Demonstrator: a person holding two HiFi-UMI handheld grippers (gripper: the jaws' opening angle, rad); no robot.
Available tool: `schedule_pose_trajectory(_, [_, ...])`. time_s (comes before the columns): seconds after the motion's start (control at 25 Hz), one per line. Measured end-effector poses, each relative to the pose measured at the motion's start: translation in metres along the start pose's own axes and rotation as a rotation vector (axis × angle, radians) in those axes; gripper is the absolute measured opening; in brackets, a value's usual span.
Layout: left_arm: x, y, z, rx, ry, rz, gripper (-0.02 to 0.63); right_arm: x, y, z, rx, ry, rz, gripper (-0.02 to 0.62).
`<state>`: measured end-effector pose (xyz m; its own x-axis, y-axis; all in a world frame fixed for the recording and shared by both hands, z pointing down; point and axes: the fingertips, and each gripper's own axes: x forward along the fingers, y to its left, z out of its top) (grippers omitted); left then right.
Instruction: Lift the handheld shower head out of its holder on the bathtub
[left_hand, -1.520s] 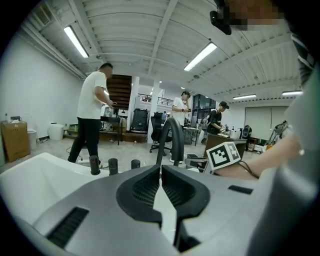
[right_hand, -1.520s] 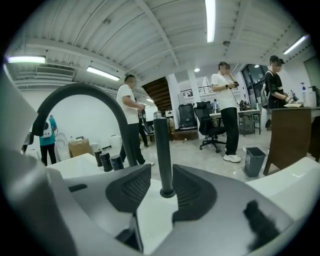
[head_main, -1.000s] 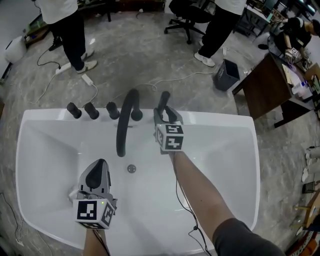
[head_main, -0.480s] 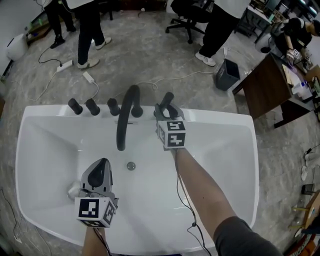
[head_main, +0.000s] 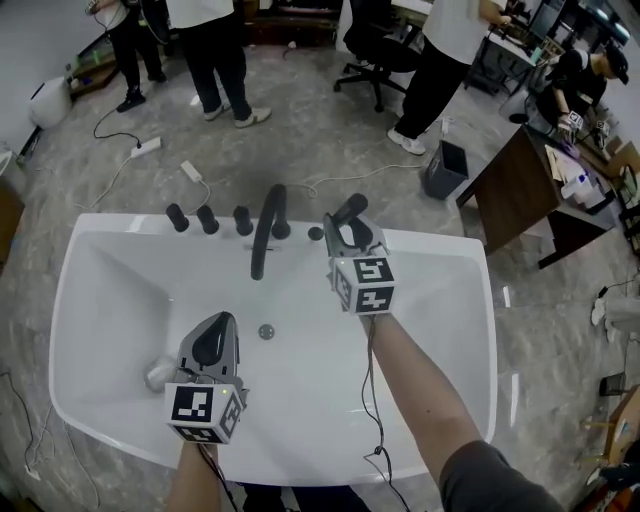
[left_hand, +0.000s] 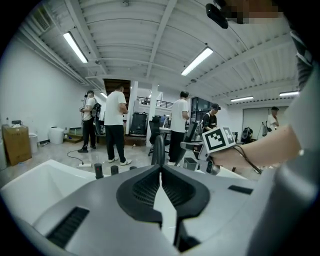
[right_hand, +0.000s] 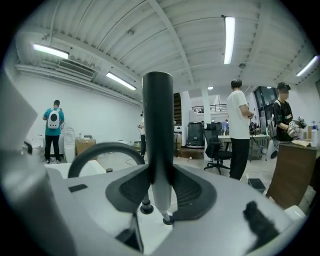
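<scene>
shower head (right_hand: 157, 125) | slim black wand | upright | gripped in right gripper (head_main: 345, 228) jaws

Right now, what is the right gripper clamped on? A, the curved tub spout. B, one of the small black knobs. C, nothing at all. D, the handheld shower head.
D: in the right gripper view the right gripper has its jaws pressed on the dark upright handle of the handheld shower head, with the curved spout off to the side.
</scene>
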<state>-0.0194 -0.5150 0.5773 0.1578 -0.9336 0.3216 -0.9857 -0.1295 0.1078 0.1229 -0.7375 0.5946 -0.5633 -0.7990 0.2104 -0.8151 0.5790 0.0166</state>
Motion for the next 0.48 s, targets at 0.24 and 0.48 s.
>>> schedule_pose_trajectory(0.24, [-0.045, -0.026, 0.036, 0.006, -0.045, -0.032, 0.017, -0.072, 0.024, 0.054, -0.02, -0.065, 0.003, 0.141])
schedule_pose_trajectory(0.48, [-0.099, -0.046, 0.06, 0.013, -0.086, -0.072, 0.017, -0.15, 0.05, 0.096, 0.006, -0.137, -0.022, 0.141])
